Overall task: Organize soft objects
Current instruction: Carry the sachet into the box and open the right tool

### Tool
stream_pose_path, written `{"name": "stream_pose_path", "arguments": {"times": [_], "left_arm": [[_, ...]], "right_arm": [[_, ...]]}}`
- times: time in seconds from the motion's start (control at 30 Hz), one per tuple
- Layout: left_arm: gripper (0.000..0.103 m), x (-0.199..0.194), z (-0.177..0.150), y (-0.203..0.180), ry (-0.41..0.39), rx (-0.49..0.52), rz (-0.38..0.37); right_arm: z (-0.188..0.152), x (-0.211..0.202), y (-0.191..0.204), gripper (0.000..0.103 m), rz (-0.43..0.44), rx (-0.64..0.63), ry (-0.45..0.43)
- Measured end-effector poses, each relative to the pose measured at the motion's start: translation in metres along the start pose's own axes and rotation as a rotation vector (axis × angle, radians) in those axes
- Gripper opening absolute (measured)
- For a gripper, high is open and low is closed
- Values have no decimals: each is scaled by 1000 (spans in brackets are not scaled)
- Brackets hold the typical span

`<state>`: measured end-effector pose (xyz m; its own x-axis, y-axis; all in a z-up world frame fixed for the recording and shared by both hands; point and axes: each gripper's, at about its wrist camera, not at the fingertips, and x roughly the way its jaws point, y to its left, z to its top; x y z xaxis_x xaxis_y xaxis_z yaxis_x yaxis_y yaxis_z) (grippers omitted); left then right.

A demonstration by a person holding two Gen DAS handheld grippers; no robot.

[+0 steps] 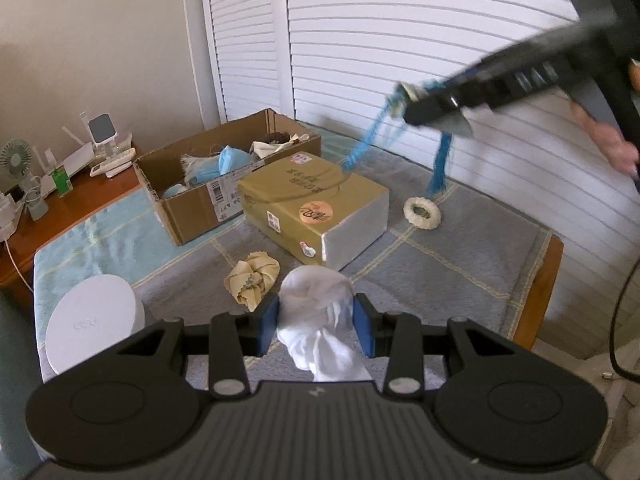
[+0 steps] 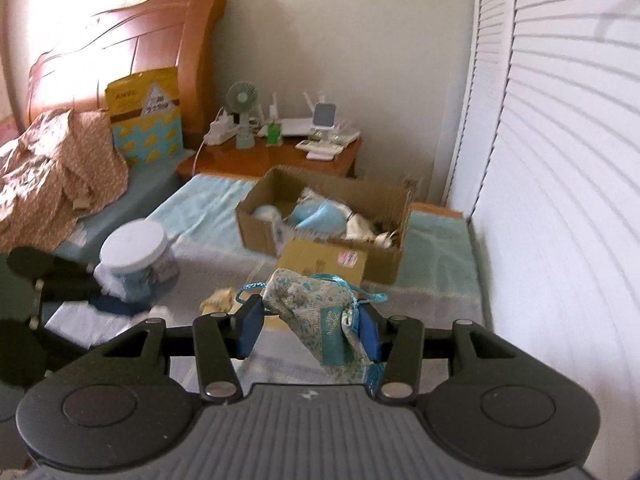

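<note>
The left hand-held gripper (image 1: 316,322) is clamped on a white cloth bundle (image 1: 320,312), the right hand-held gripper (image 2: 310,330) pinches a patterned drawstring pouch (image 2: 320,308), and the open cardboard box (image 2: 320,216) lies ahead, mid-frame in both views, seemingly nearer the left.

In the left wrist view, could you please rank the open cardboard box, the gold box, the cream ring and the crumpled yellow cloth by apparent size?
1. open cardboard box
2. gold box
3. crumpled yellow cloth, though it lies nearer the camera
4. cream ring
</note>
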<state>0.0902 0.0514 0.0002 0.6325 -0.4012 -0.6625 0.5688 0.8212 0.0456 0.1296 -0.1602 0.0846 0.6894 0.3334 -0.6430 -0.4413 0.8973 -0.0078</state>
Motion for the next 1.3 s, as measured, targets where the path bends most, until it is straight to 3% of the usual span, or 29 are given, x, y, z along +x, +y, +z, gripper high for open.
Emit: {"name": "stream_pose_path", "arguments": {"times": [0.3,0.73,0.87,1.07,1.17,1.2,1.23,1.3], "left_arm": [[39,0,-2,6,-20,-4,-11],[39,9,16,25,-42,-69,1],[39,15,23,31,-36,-78,12],[39,23,31,40,-21,-96,22],[39,25,33,42,-18,-103,24],[39,26,33,43,-16,-103,25],[39,27,33,43,-14,-102,27],[39,28,34,44,-10,-103,32]], "right_arm": [[47,36,-17,55,-17,24,-3],[133,146,-52,55,61,67,25],[146,175,-56,55,98,75,39],[141,218,-58,55,62,56,91],[133,233,-61,70,21,39,114],[131,236,-62,84,11,39,116],[128,237,-64,91,7,40,116],[123,236,-66,92,6,43,115]]}}
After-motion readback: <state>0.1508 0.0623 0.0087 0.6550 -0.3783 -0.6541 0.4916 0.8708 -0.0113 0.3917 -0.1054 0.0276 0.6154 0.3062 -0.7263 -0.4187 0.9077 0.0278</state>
